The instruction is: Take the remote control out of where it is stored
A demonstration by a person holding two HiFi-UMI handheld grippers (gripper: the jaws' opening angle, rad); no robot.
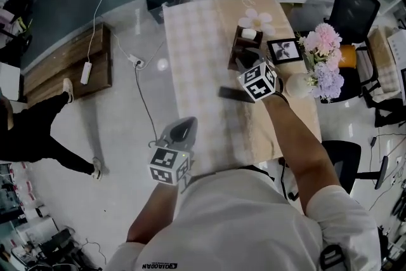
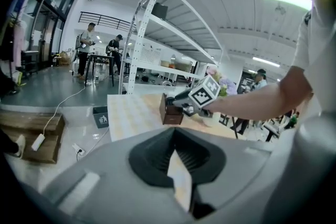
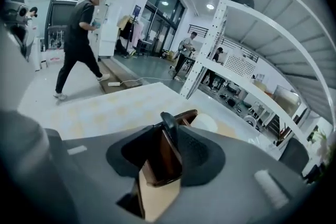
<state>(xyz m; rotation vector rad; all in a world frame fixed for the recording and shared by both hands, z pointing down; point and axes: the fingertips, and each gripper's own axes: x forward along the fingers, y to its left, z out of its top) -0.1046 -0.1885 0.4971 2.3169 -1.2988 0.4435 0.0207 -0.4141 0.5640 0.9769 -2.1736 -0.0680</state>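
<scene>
Right claw (image 3: 165, 161) is released, jaws apart either side of the black remote control (image 3: 169, 124), which stands upright in the brown wooden holder (image 3: 157, 168) on the desk (image 1: 196, 41), frame centre. Left claw (image 2: 181, 170) is released and empty.

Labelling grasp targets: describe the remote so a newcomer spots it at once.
On the table with the checked cloth, find the brown wooden box beside the photo frame. The remote stands on end inside it: slim and black, unlike the round white item next to it.
</scene>
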